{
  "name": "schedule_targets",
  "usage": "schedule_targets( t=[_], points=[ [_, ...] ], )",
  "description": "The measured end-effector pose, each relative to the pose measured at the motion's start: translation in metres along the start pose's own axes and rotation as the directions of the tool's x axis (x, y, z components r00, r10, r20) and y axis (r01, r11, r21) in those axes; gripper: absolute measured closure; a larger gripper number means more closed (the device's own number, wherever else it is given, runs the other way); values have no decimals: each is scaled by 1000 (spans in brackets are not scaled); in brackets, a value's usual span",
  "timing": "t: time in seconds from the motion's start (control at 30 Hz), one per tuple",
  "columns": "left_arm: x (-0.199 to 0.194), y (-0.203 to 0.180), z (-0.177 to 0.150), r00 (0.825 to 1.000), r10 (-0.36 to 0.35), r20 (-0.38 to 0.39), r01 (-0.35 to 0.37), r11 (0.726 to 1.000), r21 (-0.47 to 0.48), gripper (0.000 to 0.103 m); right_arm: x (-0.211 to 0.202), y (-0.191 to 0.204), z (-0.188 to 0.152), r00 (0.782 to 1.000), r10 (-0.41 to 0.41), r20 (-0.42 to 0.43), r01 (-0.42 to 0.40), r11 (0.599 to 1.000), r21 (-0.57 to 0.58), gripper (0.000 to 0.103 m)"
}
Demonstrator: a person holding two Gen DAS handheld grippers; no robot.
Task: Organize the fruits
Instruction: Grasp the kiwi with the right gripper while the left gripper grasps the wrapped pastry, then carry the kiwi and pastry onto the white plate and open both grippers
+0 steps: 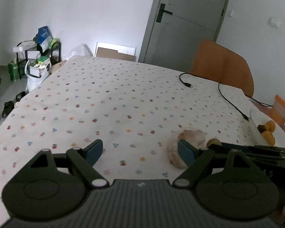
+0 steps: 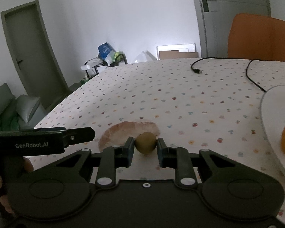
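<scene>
Black hand-held gripper (image 2: 145, 148) w/ silver screws, white "GenRobot.AI" lettering.

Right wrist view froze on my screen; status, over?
Right gripper shut on green fruit. Left gripper open, empty. Plate right, path clear.

Olive-brown kiwi (image 2: 146, 142), clamped between gripper fingers

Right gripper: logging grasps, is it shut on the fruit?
Shut: the right gripper has both fingers against the small green-brown fruit.
</scene>
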State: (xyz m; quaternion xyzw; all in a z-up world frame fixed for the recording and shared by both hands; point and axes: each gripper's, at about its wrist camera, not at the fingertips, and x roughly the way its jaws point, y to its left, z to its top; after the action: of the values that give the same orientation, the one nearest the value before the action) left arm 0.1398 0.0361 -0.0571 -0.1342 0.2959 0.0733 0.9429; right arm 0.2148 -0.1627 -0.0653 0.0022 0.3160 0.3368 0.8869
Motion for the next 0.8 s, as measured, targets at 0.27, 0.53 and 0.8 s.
schedule_targets(
  t=[0.27, 0.53, 0.8],
  points=[
    [9, -25, -1, 999, -39, -13, 40, 998, 52, 21, -19, -20, -1, 999, -28, 30, 27, 999, 36, 79],
    [21, -47, -4, 998, -55, -31, 58, 993, 101, 36, -41, -38, -5, 996, -65, 58, 61, 996, 69, 79],
    [35, -65, -5, 1000, -19, -20, 22, 988, 154, 60, -62, -60, -10, 990, -108, 87, 97, 988, 118, 79]
  ],
)
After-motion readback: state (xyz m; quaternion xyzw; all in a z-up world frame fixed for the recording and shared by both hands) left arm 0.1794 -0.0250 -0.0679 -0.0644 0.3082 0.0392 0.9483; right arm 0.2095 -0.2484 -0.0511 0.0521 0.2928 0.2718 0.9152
